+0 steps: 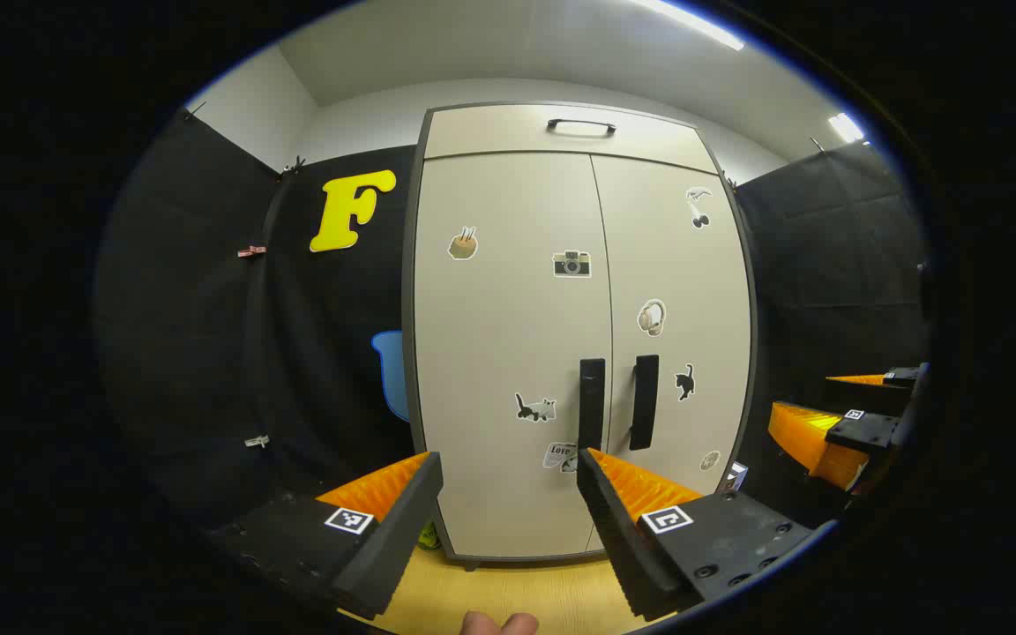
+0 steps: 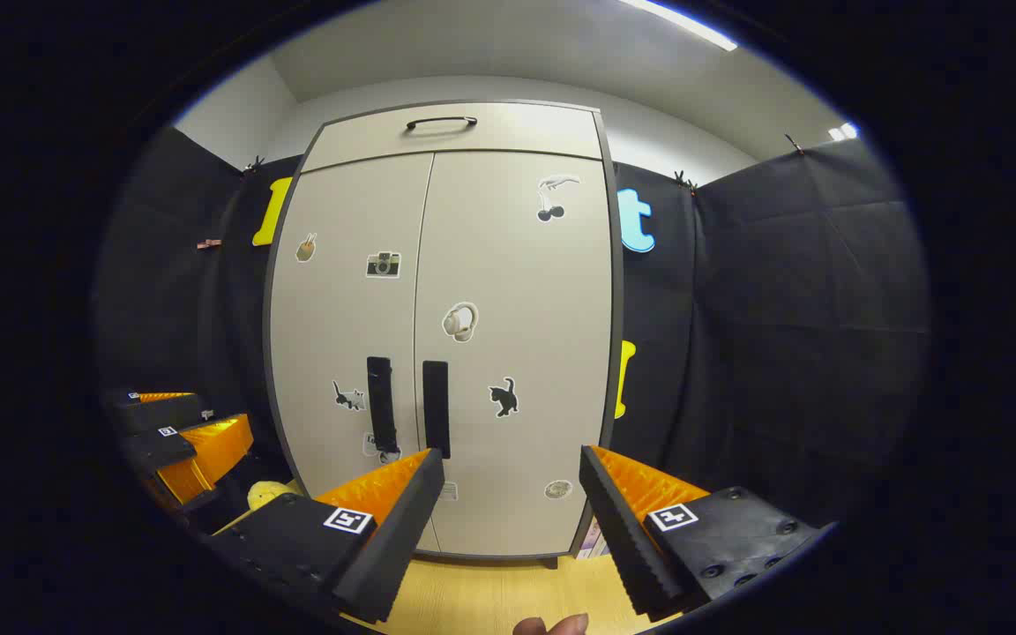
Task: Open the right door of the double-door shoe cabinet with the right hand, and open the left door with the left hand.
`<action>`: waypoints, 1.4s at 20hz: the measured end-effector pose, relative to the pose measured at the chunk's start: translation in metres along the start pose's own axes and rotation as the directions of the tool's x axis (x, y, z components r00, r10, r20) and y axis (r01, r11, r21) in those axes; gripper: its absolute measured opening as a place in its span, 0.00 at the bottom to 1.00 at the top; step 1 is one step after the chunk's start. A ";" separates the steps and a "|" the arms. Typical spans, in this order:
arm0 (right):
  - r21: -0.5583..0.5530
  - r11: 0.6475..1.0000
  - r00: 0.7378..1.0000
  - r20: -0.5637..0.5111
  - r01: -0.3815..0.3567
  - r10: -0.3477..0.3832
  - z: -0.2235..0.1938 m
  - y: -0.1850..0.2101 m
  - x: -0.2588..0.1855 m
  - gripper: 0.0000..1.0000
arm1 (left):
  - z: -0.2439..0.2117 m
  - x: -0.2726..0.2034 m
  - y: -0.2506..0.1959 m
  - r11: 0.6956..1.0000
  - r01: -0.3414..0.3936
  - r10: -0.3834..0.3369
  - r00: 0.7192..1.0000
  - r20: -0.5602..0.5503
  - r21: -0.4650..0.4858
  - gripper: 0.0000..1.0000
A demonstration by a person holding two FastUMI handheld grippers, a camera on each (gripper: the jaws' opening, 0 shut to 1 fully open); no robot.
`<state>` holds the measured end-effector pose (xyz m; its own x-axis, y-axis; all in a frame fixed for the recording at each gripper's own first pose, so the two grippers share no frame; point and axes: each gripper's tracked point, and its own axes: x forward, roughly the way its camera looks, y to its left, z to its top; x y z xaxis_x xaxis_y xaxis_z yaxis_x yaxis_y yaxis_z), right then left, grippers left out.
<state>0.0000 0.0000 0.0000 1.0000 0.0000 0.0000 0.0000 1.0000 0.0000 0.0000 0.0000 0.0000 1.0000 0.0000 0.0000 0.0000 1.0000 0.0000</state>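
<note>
The shoe cabinet (image 1: 508, 353) stands at centre frame in the left gripper view, both doors closed, with the left door handle (image 1: 592, 403) and right door handle (image 1: 645, 401) side by side at the middle seam. The left gripper (image 1: 508, 507) is spread wide at lower centre, short of the cabinet and holding nothing. In the right gripper view the right gripper (image 2: 512, 507) is likewise wide and empty, with the right door handle (image 2: 436, 408) above its left finger.

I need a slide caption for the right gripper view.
Open right gripper faces the closed shoe cabinet, its two black handles untouched.
</note>
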 end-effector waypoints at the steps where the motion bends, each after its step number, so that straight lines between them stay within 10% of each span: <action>1: 0.002 1.000 1.000 -0.001 0.002 -0.002 -0.001 0.000 -0.001 0.97 | 0.000 0.000 0.000 1.000 0.002 -0.002 1.000 0.000 0.000 0.94; 28: 0.013 1.000 0.999 -0.019 -0.028 0.028 -0.005 0.015 0.008 0.97 | -0.002 0.006 0.007 1.000 -0.004 0.004 1.000 -0.003 0.012 0.94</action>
<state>0.0078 0.0145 -0.0045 0.9994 0.0283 -0.0193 -0.0280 0.9995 0.0133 0.0063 0.0069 -0.0022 1.0000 0.0039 -0.0031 -0.0039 0.9999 0.0118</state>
